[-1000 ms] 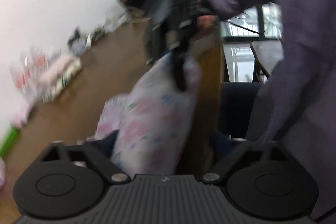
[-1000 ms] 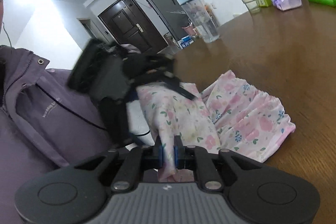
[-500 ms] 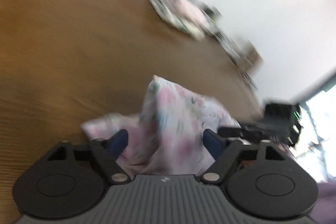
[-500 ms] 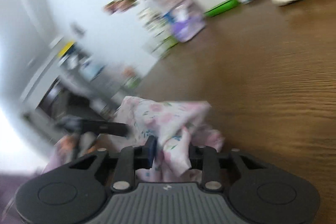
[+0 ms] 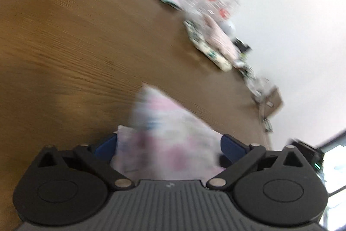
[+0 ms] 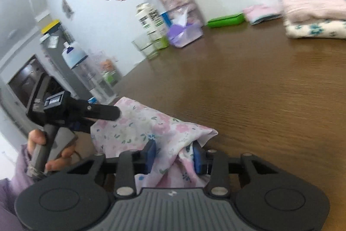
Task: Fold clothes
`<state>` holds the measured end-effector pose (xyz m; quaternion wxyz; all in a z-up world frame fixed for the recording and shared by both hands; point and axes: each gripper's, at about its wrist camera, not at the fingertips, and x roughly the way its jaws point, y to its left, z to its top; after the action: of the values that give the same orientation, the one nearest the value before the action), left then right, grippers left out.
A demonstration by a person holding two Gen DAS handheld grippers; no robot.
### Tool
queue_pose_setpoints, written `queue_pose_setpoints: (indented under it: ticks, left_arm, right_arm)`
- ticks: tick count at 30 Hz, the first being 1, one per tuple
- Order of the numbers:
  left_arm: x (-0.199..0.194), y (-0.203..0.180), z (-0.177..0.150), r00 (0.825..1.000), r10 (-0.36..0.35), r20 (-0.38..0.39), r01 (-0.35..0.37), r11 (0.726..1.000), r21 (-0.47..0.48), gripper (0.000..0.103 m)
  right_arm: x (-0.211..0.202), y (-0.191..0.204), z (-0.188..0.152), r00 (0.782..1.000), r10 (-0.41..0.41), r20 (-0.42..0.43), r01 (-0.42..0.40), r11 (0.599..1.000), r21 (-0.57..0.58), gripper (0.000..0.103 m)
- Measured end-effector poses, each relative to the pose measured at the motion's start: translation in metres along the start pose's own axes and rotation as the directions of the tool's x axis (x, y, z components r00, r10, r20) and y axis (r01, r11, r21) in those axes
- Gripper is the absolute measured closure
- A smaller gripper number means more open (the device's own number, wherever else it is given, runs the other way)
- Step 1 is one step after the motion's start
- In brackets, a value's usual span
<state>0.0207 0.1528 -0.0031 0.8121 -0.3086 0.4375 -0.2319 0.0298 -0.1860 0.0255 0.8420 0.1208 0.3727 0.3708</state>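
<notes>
A: Where is the cloth (image 6: 151,125)?

B: Bunched over the table (image 6: 259,88), slung between both claws. The right claw (image 6: 174,154) pinches a fold, its jaws narrowed on it. The left claw (image 5: 168,147) stands wide, cloth between its jaws; grip uncertain.

A: Which is nearer?

B: Each meets one end. Motion blur hides the hem; the lower cloth is cut off.
</notes>
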Motion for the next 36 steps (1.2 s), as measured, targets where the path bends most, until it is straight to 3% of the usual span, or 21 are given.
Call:
queue_pose_setpoints:
  ticks: [3, 5, 8, 10, 12, 14, 15, 17, 19, 20, 21, 23, 25, 27, 29, 32, 34, 36]
  left_arm:
    - [0.006, -0.003, -0.004, 0.999, -0.032, -0.010, 0.032, 0.999, 0.005, 0.011]
    - [-0.009, 0.001, -0.012, 0.999, -0.018, 0.048, 0.018, 1.000, -0.003, 0.011]
    - [-0.038, 0.003, -0.022, 0.984, 0.013, 0.179, -0.009, 1.000, -0.021, 0.012]
    - [-0.050, -0.005, -0.026, 0.961, 0.045, 0.274, -0.043, 0.999, -0.012, 0.025]
    - [-0.045, -0.019, -0.028, 0.948, 0.098, 0.303, -0.112, 0.993, 0.029, 0.061]
    - [-0.026, -0.031, -0.031, 0.942, 0.191, 0.275, -0.220, 0.972, 0.078, 0.076]
    - [-0.018, -0.032, -0.035, 0.937, 0.231, 0.263, -0.261, 0.962, 0.086, 0.078]
    - [-0.008, -0.026, -0.047, 0.926, 0.287, 0.246, -0.312, 0.948, 0.066, 0.078]
    - [-0.011, -0.022, -0.058, 0.913, 0.296, 0.279, -0.322, 0.945, 0.052, 0.077]
    - [-0.015, -0.020, -0.060, 0.913, 0.289, 0.287, -0.313, 0.949, 0.041, 0.072]
    - [-0.020, -0.019, -0.060, 0.916, 0.277, 0.290, -0.296, 0.955, 0.024, 0.056]
    - [-0.032, -0.016, -0.058, 0.920, 0.254, 0.297, -0.262, 0.965, -0.013, 0.039]
    - [-0.044, -0.015, -0.055, 0.921, 0.248, 0.299, -0.250, 0.968, -0.031, 0.032]
    - [-0.039, -0.017, -0.046, 0.932, 0.262, 0.249, -0.263, 0.964, -0.029, 0.030]
    - [-0.028, -0.016, -0.040, 0.943, 0.270, 0.195, -0.269, 0.963, -0.035, 0.035]
    - [-0.024, -0.016, -0.038, 0.949, 0.258, 0.181, -0.259, 0.966, -0.014, 0.038]
    - [-0.025, -0.012, -0.035, 0.960, 0.227, 0.165, -0.225, 0.974, -0.029, 0.038]
    - [-0.021, -0.004, -0.033, 0.980, 0.146, 0.139, -0.136, 0.988, -0.075, 0.040]
  right_arm:
    - [-0.003, 0.000, 0.006, 1.000, -0.017, -0.004, 0.017, 1.000, 0.007, 0.063]
    - [-0.017, 0.002, 0.004, 0.998, -0.062, 0.025, 0.062, 0.998, -0.006, 0.041]
    - [-0.052, 0.025, -0.015, 0.973, -0.183, 0.140, 0.195, 0.977, -0.084, 0.024]
    - [-0.052, 0.046, -0.027, 0.965, -0.192, 0.176, 0.217, 0.967, -0.131, 0.022]
    - [-0.039, 0.063, -0.035, 0.964, -0.190, 0.185, 0.219, 0.964, -0.153, 0.021]
    - [-0.017, 0.064, -0.033, 0.955, -0.248, 0.162, 0.265, 0.960, -0.089, 0.023]
    - [-0.006, 0.061, -0.032, 0.948, -0.284, 0.146, 0.293, 0.955, -0.041, 0.025]
    - [0.004, 0.051, -0.034, 0.951, -0.278, 0.137, 0.272, 0.960, 0.066, 0.034]
    - [0.007, 0.046, -0.036, 0.965, -0.230, 0.125, 0.218, 0.970, 0.103, 0.035]
    - [0.008, 0.048, -0.036, 0.965, -0.234, 0.116, 0.224, 0.970, 0.095, 0.035]
    - [0.005, 0.051, -0.035, 0.964, -0.239, 0.112, 0.232, 0.970, 0.071, 0.035]
    - [-0.009, 0.059, -0.030, 0.953, -0.267, 0.143, 0.264, 0.964, 0.037, 0.035]
    - [-0.019, 0.063, -0.023, 0.943, -0.272, 0.192, 0.274, 0.962, 0.018, 0.034]
    - [-0.021, 0.063, -0.018, 0.940, -0.268, 0.211, 0.273, 0.962, 0.008, 0.031]
    - [-0.003, 0.052, -0.015, 0.955, -0.255, 0.150, 0.253, 0.967, 0.037, 0.031]
    - [0.014, 0.037, -0.022, 0.974, -0.209, 0.088, 0.198, 0.974, 0.112, 0.036]
    - [0.020, 0.028, -0.024, 0.981, -0.174, 0.082, 0.159, 0.974, 0.163, 0.043]
    - [0.022, 0.016, -0.026, 0.990, -0.114, 0.080, 0.094, 0.970, 0.224, 0.052]
